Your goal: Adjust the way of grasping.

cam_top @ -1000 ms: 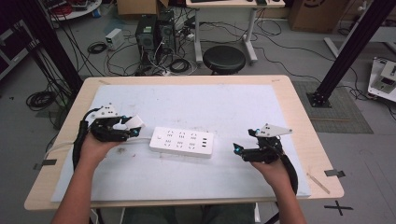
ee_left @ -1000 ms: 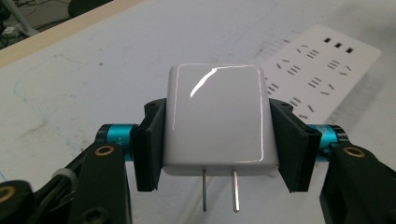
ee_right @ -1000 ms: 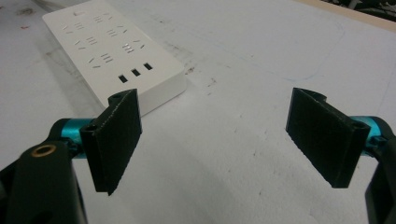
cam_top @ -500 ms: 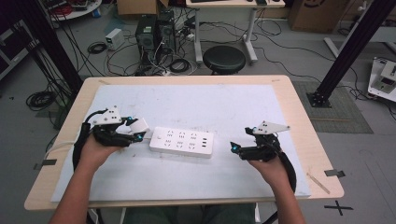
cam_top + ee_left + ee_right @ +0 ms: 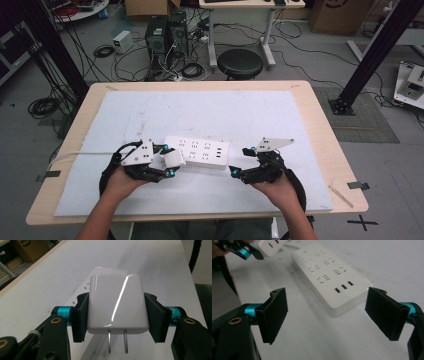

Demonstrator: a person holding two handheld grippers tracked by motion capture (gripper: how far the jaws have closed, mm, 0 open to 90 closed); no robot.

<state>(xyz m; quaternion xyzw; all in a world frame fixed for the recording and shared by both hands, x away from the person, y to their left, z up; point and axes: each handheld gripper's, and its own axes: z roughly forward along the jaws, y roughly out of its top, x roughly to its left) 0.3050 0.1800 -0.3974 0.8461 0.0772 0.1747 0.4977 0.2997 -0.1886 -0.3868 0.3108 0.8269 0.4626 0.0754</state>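
A white power strip (image 5: 198,151) lies flat on the white mat, sockets up, and also shows ahead of my right jaws (image 5: 329,275). My left gripper (image 5: 168,161) is shut on a white plug adapter (image 5: 116,305), whose two metal prongs point back toward the camera. The adapter (image 5: 172,158) hangs just above the strip's left end. My right gripper (image 5: 239,162) is open, its jaws wide apart just short of the strip's right end, with nothing between them.
The white mat (image 5: 200,115) covers most of the wooden table (image 5: 320,130). A white cable (image 5: 75,156) runs off the left side. Beyond the table stand a black stool (image 5: 240,62), computer towers (image 5: 165,32) and tangled floor cables.
My left gripper has carried the adapter right, from beside the strip to over its left end. My right gripper has moved slightly left toward the strip's right end.
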